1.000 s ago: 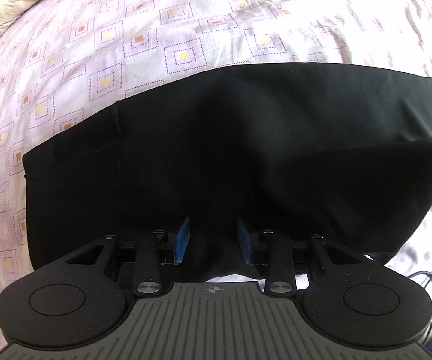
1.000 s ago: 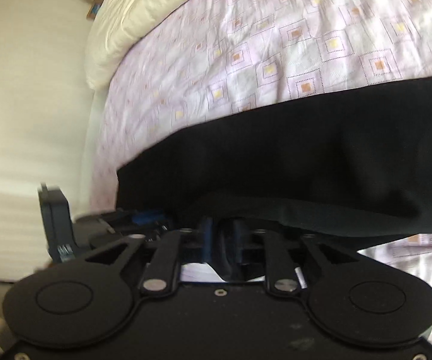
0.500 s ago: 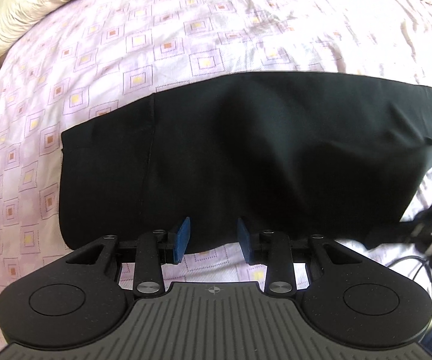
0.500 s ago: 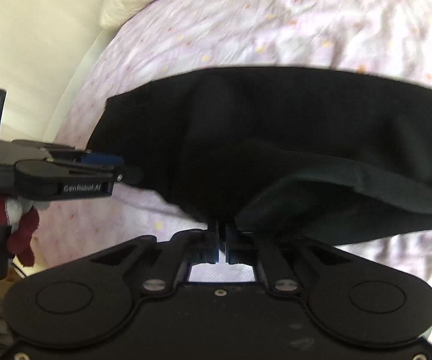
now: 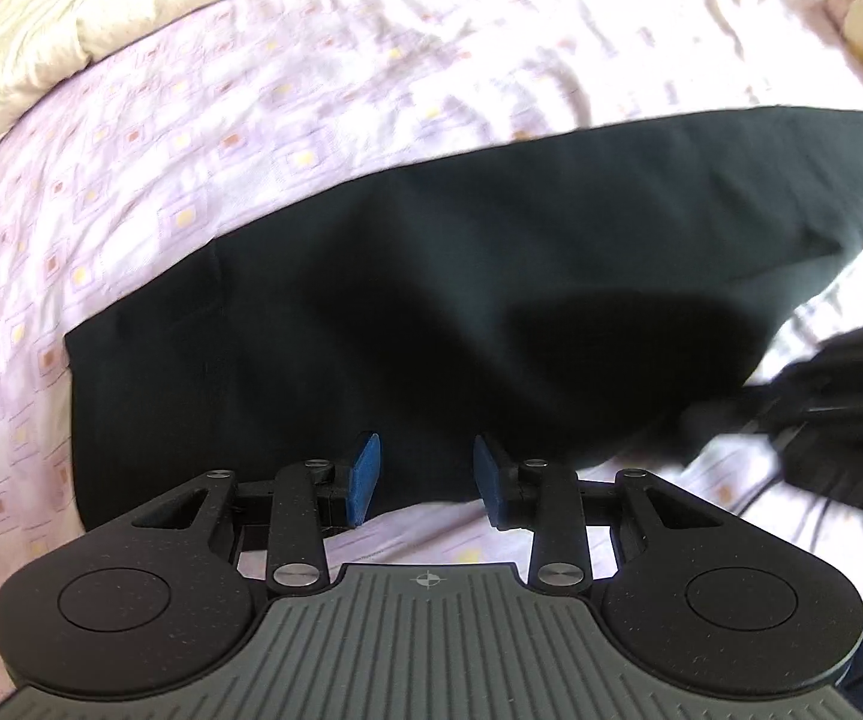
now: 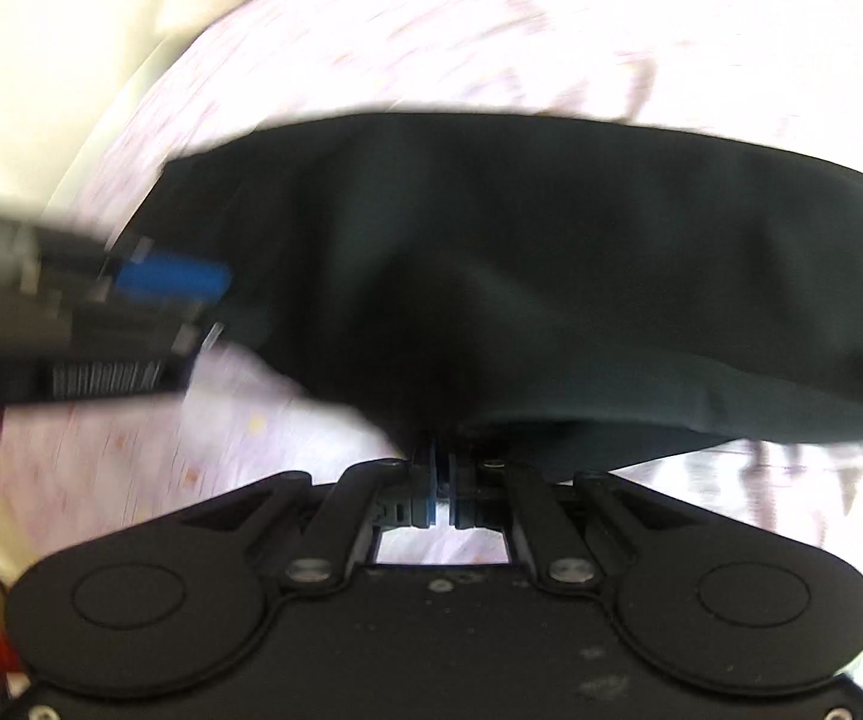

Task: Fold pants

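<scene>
Now the right claw (image 6: 442, 468), clamped on the pants (image 6: 551, 276), has lifted their edge higher; left claw (image 5: 425, 474) stays spread.

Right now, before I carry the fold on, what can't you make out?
- Black pants: far end cut off by the left wrist view's right edge.
- Right gripper pinch point: cloth covers the fingertips.
- Left gripper: motion-blurred in the right wrist view.
- Bedsheet pattern: overexposed, smeared.

L gripper (image 5: 425, 480) fingers spread apart, R gripper (image 6: 443, 480) fingers pinched together
</scene>
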### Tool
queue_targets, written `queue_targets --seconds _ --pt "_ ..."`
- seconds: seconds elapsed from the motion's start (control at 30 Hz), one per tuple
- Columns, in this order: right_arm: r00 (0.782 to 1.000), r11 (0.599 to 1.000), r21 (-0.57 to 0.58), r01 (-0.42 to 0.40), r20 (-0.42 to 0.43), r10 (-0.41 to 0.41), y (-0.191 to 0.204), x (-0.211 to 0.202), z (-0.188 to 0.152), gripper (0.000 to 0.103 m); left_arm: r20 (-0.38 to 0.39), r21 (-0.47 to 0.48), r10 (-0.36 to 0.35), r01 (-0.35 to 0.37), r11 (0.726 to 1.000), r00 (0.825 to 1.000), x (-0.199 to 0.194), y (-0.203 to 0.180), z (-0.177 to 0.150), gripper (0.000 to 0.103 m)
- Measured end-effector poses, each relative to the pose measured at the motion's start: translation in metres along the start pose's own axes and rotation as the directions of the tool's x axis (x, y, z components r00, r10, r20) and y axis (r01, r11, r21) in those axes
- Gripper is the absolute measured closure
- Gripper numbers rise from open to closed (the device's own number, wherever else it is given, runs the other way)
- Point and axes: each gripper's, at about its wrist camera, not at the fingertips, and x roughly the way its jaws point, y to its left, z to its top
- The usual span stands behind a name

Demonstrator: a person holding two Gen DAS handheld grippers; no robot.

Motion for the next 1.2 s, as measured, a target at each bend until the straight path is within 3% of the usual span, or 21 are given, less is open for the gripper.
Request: queue_targets --seconds 0.13,0.2,0.37,0.43,0.57,0.7,0.83,0.9,0.97,1.0,1.1,1.2 --pt "0.995 0.996 -0.066 -0.064 -0.084 0.059 0.008 0.008 0.002 0.098 -0.014 -0.029 0.054 -0.054 0.998 0.998 0.006 0.029 -0.01 0.069" --pt "0.99 0.995 -0.034 -0.093 -0.108 0.089 0.005 0.012 0.002 0.098 -0.034 -0.056 0.079 -0.081 0.995 0.996 0.013 0.045 -0.015 0.069" --pt "0.991 0.997 0.027 -0.079 -0.111 0.082 0.002 0.012 0.001 0.095 -0.06 -0.134 0.056 -0.064 0.989 0.997 0.022 0.087 -0.025 0.068" --pt "0.99 0.996 0.021 -0.086 -0.113 0.088 0.005 0.003 0.004 0.087 -0.068 -0.122 0.057 -0.065 0.99 0.996 0.019 0.093 -0.024 0.068" --pt "0.992 0.993 -0.034 -0.11 -0.062 0.107 0.012 -0.028 0.012 0.081 -0.069 -0.047 0.081 -0.085 0.995 0.994 0.018 0.089 -0.024 0.068" --pt "0.995 0.994 -0.082 -0.075 0.057 0.08 0.007 -0.054 0.021 0.081 -0.058 -0.05 0.062 -0.065 0.997 0.996 0.019 0.094 -0.025 0.068" --pt "0.988 0.998 -0.038 -0.056 0.141 0.061 0.003 -0.062 0.031 0.081 -0.055 -0.05 0.032 -0.035 0.998 0.998 0.015 0.102 -0.027 0.068" --pt "0.991 0.998 -0.03 -0.052 0.119 0.055 0.001 -0.055 0.033 0.081 -0.059 -0.052 0.024 -0.027 0.998 0.998 0.015 0.105 -0.026 0.068" --pt "0.997 0.996 -0.084 -0.031 0.074 0.037 -0.005 -0.046 0.035 0.088 -0.062 -0.05 0.026 -0.029 0.998 0.998 0.015 0.106 -0.025 0.068" --pt "0.999 0.993 -0.114 -0.014 0.033 0.018 -0.001 -0.03 0.031 0.097 -0.062 -0.049 0.028 -0.032 0.998 0.998 0.015 0.106 -0.023 0.068" --pt "0.993 0.992 -0.121 0.037 -0.108 -0.05 -0.007 0.011 0.02 0.099 -0.059 -0.043 0.034 -0.036 0.998 0.998 0.01 0.101 -0.019 0.069" --pt "0.993 0.995 -0.092 0.034 -0.11 -0.044 -0.013 0.014 0.017 0.101 -0.004 -0.072 0.019 -0.02 0.997 1.0 -0.013 0.097 -0.019 0.07"
